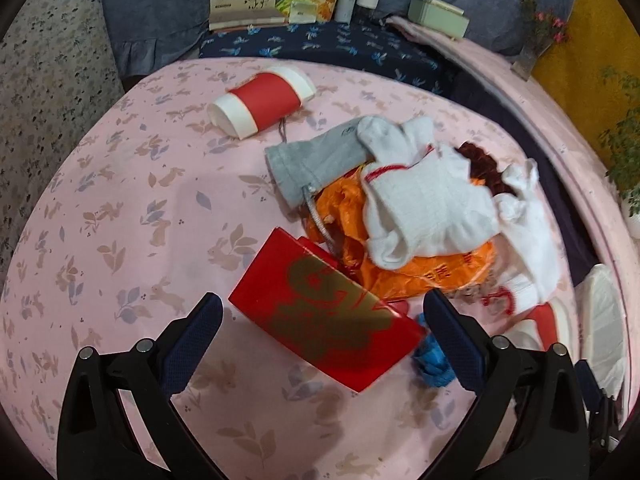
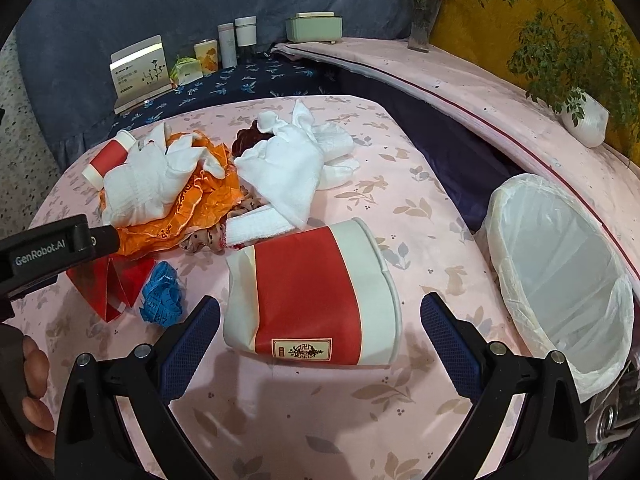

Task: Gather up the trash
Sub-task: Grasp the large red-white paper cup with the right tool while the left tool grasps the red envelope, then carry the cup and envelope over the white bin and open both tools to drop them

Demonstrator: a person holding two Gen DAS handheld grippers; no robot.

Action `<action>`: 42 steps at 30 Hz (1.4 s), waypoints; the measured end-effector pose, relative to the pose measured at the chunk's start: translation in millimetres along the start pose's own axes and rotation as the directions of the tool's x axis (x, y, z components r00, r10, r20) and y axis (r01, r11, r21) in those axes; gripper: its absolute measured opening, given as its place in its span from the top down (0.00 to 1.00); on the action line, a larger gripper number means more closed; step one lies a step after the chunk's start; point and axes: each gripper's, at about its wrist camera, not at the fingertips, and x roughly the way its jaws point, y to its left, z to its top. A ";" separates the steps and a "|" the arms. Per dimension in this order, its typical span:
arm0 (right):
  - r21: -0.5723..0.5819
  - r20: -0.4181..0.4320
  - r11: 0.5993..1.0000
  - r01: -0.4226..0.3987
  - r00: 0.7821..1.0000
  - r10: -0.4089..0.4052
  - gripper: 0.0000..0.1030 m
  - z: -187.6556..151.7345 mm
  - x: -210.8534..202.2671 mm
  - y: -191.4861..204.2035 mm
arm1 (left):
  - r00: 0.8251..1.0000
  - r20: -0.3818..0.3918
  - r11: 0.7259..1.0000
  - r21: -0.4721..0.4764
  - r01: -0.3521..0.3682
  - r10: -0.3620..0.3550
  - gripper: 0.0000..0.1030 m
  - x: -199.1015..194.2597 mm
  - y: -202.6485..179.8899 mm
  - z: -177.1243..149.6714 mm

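Trash lies scattered over a pink rabbit-print cloth (image 2: 420, 184), and both handheld grippers hang above it with fingers spread wide and nothing between them. Nearest the right gripper (image 2: 320, 322), a red-and-cream paper cup (image 2: 312, 300) lies on its side between the open fingers, apparently lined up for a grab, with the lined bin (image 2: 560, 272) just beside it to the right for an easy drop. Nearest the left gripper (image 1: 322, 320), a red and gold envelope (image 1: 320, 308) lies tilted against a crumpled orange plastic bag (image 1: 400, 276), a blue tape measure (image 1: 432, 356) touching its corner. Further off, white cloths (image 1: 432, 200) and a grey sock (image 1: 316, 160) sit heaped on the bag and would have to be sorted from the rubbish; a second red cup (image 1: 260, 100) lies beyond. Bottles and boxes (image 1: 296, 0) line the far ledge, well apart from the work
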 end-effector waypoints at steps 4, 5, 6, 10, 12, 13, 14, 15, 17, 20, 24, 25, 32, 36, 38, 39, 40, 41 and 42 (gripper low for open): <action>0.009 -0.014 1.000 -0.006 1.000 0.006 0.07 0.1 9.1 -0.3 | 1.000 -0.026 0.999 -0.037 0.012 -0.013 0.08 10.3 7.2 -1.4; 0.014 -0.019 1.000 -0.010 1.000 0.010 0.07 0.0 11.4 -0.7 | 0.999 -0.030 0.999 -0.036 0.019 -0.020 0.11 11.4 7.7 -1.7; 0.021 -0.027 1.000 -0.019 0.999 0.019 0.07 -0.7 14.0 -1.1 | 0.999 -0.035 0.999 -0.030 0.033 -0.034 0.17 12.2 7.2 -2.3; 0.048 -0.048 0.998 -0.045 0.998 0.048 0.07 -2.1 20.2 -2.6 | 0.996 -0.055 0.998 0.000 0.064 -0.064 0.37 15.4 3.4 -5.6; 0.059 -0.043 0.997 -0.051 0.998 0.053 0.12 -2.8 18.2 -4.1 | 0.996 -0.054 0.997 0.009 0.073 -0.073 0.42 14.5 2.3 -7.1; 0.059 -0.042 0.997 -0.052 0.998 0.054 0.19 -3.0 17.0 -4.1 | 0.995 -0.049 0.996 0.008 0.084 -0.083 0.43 12.8 2.7 -8.1; 0.059 -0.044 0.997 -0.056 0.997 0.058 0.18 -3.2 15.6 -4.4 | 0.995 -0.046 0.996 0.004 0.092 -0.092 0.44 10.5 3.5 -9.6; 0.061 -0.039 0.997 -0.056 0.997 0.059 0.18 -3.8 13.9 -4.6 | 0.994 -0.042 0.995 0.005 0.098 -0.097 0.45 8.4 3.1 -11.4; 0.063 -0.025 0.996 -0.064 0.998 0.066 0.18 -5.2 8.5 -5.5 | 0.994 -0.034 0.995 0.011 0.102 -0.101 0.47 2.5 2.8 -15.0; 0.048 0.000 0.997 -0.065 0.998 0.065 0.18 -8.4 -2.1 -3.8 | 0.995 -0.009 0.995 0.027 0.099 -0.099 0.50 -9.3 1.8 -19.7; 0.037 0.030 0.997 -0.065 0.998 0.064 0.18 -9.3 -17.0 -1.8 | 0.993 0.005 0.992 0.049 0.119 -0.119 0.54 -25.3 -3.3 -23.5; 0.038 0.038 0.997 -0.065 0.997 0.063 0.18 -9.7 -21.0 -2.2 | 0.993 0.011 0.991 0.056 0.120 -0.121 0.54 -28.8 -5.2 -24.9; 0.061 0.082 0.997 -0.054 0.995 0.049 0.18 -9.3 -47.0 -13.7 | 0.988 0.055 0.984 0.111 0.137 -0.144 0.55 -58.1 -20.8 -33.3; 0.084 0.107 0.996 -0.044 0.994 0.035 0.18 -10.1 -61.0 -28.5 | 0.984 0.076 0.977 0.149 0.150 -0.163 0.55 -74.7 -34.5 -38.2; 0.098 0.122 0.994 -0.036 0.992 0.024 0.18 -11.1 -68.9 -37.5 | 0.981 0.085 0.973 0.170 0.156 -0.173 0.55 -82.0 -43.2 -41.6; 0.105 0.128 0.994 -0.032 0.992 0.018 0.18 -11.1 -71.6 -41.2 | 0.980 0.090 0.970 0.183 0.159 -0.178 0.55 -86.3 -48.9 -43.4; 0.113 0.135 0.993 -0.027 0.991 0.011 0.18 -11.6 -75.2 -46.6 | 0.978 0.094 0.967 0.197 0.163 -0.184 0.55 -90.3 -54.8 -45.0; 0.121 0.141 0.992 -0.021 0.990 0.004 0.18 -12.3 -78.2 -51.2 | 0.977 0.097 0.964 0.209 0.165 -0.189 0.55 -93.3 -60.2 -45.8; 0.128 0.146 0.992 -0.016 0.989 -0.003 0.18 -12.1 -80.6 -55.7 | 0.975 0.101 0.959 0.226 0.170 -0.196 0.55 -97.3 -67.1 -47.4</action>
